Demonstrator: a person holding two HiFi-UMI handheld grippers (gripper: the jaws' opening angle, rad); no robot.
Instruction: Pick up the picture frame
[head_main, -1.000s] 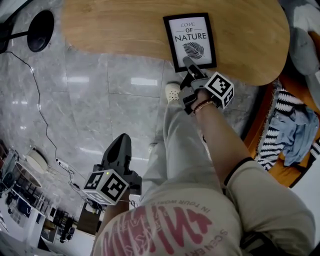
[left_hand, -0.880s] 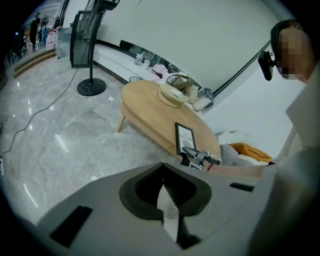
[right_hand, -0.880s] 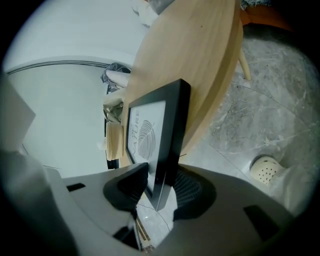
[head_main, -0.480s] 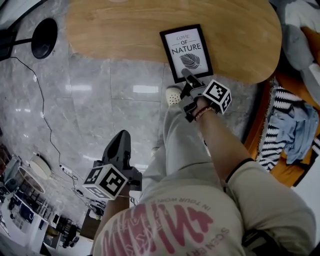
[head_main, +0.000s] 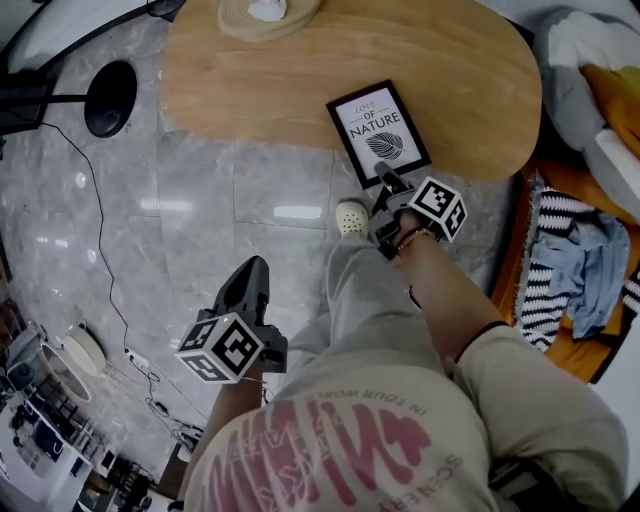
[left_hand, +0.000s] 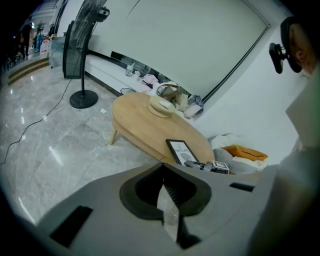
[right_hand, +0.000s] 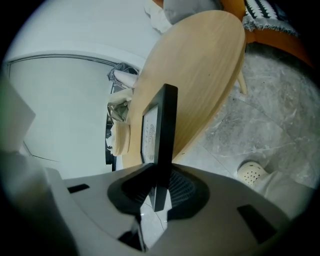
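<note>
**Tools: left closed and empty, right clamped on the picture frame**

Your left tool (head_main: 250, 275) hangs low over the grey marble floor (head_main: 200, 200), well clear of the counter (head_main: 300, 90). Its marker cube (head_main: 222, 350) sits close to your body. In the left gripper view its jaws (left_hand: 164, 192) meet along one seam with nothing between them.

Out to the left, a black round base (head_main: 110, 98) stands on the floor, and a thin cable (head_main: 75, 190) trails away from it across the tiles. At the far end of the pale wooden counter rests a woven dish (head_main: 268, 12).

The picture frame (head_main: 378, 128) is black-edged, with a white print reading "LOVE OF NATURE" above a leaf. It sits at the counter's near edge, its lower corner reaching past the rim towards you.

Your right tool (head_main: 385, 178) grips that lower edge, and its jaws have just been closing with the frame between them. In the right gripper view the frame (right_hand: 162, 130) stands edge-on in the narrow gap (right_hand: 159, 187). Both pads are against it, and the counter (right_hand: 200, 65) stretches away behind. I cannot tell whether the frame's far edge touches the wood.

Just below the counter's rim, beside your right tool, a pale perforated clog (head_main: 351, 216) shows on the floor. Farther right, a black-and-white striped cloth (head_main: 560, 260) lies in a heap of fabric.
</note>
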